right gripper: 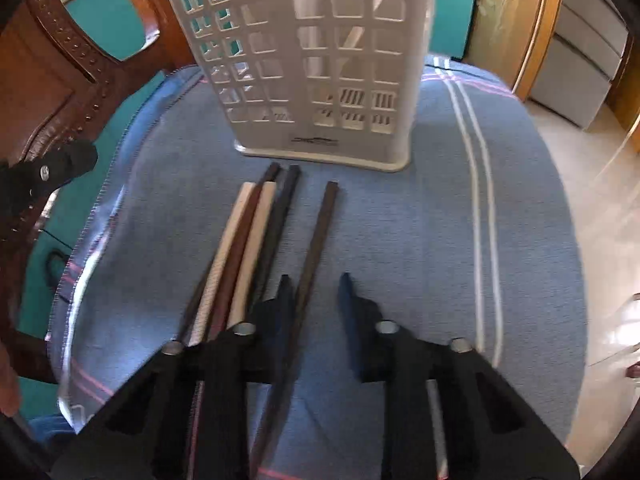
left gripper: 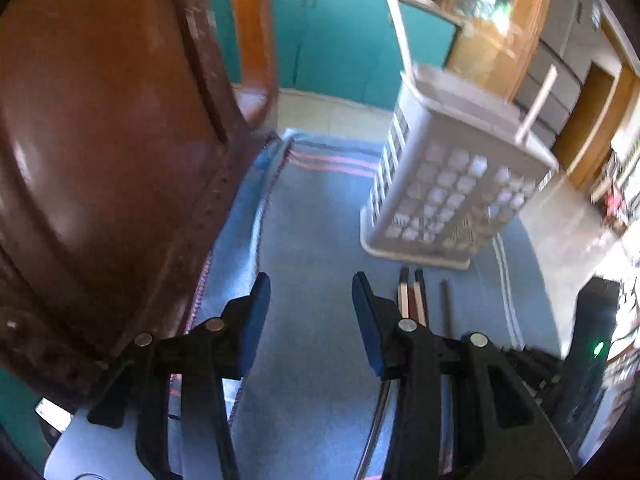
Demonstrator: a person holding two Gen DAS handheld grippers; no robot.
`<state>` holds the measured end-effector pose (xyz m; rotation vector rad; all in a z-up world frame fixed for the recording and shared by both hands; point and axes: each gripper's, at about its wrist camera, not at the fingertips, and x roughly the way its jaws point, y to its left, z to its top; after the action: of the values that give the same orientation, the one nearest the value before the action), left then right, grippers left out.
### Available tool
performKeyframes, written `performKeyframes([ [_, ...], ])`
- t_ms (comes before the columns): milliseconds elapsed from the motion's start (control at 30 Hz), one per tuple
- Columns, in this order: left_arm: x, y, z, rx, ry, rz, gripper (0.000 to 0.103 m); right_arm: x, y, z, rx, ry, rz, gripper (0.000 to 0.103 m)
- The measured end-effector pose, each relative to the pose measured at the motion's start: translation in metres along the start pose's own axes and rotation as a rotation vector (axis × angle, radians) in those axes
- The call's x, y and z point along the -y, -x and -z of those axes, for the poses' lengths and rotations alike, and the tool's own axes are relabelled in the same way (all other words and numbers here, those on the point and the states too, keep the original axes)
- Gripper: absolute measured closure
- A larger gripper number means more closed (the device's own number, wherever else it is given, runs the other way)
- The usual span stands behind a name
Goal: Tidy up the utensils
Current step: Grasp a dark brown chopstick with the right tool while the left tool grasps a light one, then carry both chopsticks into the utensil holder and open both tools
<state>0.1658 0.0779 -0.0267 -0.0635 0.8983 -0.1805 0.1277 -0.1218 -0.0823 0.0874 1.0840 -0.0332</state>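
chopsticks' (right gripper: 316, 248) near ends behind hand-held gripper (right gripper: 314, 292)

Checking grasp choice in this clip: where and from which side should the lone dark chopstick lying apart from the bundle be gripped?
Probably grip the lone dark chopstick on its mid shaft, from above, fingers either side across its width. It lies flat on the blue cloth, apart from the bundle, so its sides look free. The right gripper already straddles it.
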Motion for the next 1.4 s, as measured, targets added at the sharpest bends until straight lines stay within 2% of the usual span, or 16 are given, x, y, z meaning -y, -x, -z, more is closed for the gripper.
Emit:
performKeyframes([
  [67,0.008,-0.009,0.005,-0.036,-0.042,0.003,0.059,0.009,0.002,0.0,0.0,-0.039,-0.013,0.095],
  [267,0.038,-0.029,0.022,-0.12,-0.147,0.084,0.059,0.049,0.014,-0.001,0.034,-0.176,-0.009,0.096],
  [433,0.059,-0.052,0.036,-0.181,-0.203,0.064,0.057,0.059,0.017,0.002,0.031,-0.196,-0.02,0.096],
  [500,0.059,-0.054,0.035,-0.187,-0.196,0.079,0.061,0.059,0.018,0.001,0.032,-0.194,-0.024,0.096],
  [567,0.056,-0.057,0.036,-0.201,-0.194,0.088,0.08,0.062,0.019,0.003,0.031,-0.195,-0.026,0.096],
  [633,0.048,-0.057,0.036,-0.201,-0.177,0.074,0.086,0.061,0.019,0.005,0.029,-0.197,-0.023,0.096],
  [700,0.041,-0.059,0.035,-0.191,-0.155,0.07,0.086,0.052,0.017,-0.001,0.028,-0.199,-0.022,0.096],
  [733,0.036,-0.058,0.034,-0.187,-0.136,0.087,0.084,0.052,0.017,-0.001,0.03,-0.199,-0.02,0.096],
  [767,0.034,-0.057,0.028,-0.187,-0.125,0.093,0.075,0.052,0.017,-0.002,0.031,-0.198,-0.013,0.095],
  [833,0.03,-0.06,0.027,-0.188,-0.112,0.069,0.067,0.049,0.014,-0.004,0.029,-0.19,0.021,0.094],
  [1033,0.037,-0.076,0.022,-0.195,-0.131,0.011,0.067,0.037,0.003,-0.012,0.022,-0.116,0.105,0.087],
  [1100,0.042,-0.076,0.021,-0.185,-0.145,-0.015,0.075,0.036,-0.001,-0.012,-0.002,-0.109,0.094,0.087],
  [1133,0.044,-0.076,0.021,-0.179,-0.154,-0.023,0.084,0.035,-0.003,-0.011,-0.013,-0.105,0.096,0.089],
  [1167,0.044,-0.077,0.02,-0.178,-0.154,-0.016,0.094,0.033,-0.003,-0.01,-0.005,-0.093,0.106,0.096],
  [1300,0.049,-0.071,0.015,-0.167,-0.12,0.011,0.096,0.037,0.003,-0.007,0.015,-0.113,0.036,0.097],
  [1400,0.044,-0.049,0.007,-0.111,-0.094,0.047,0.096,0.04,0.021,-0.004,0.062,-0.119,-0.003,0.096],
])
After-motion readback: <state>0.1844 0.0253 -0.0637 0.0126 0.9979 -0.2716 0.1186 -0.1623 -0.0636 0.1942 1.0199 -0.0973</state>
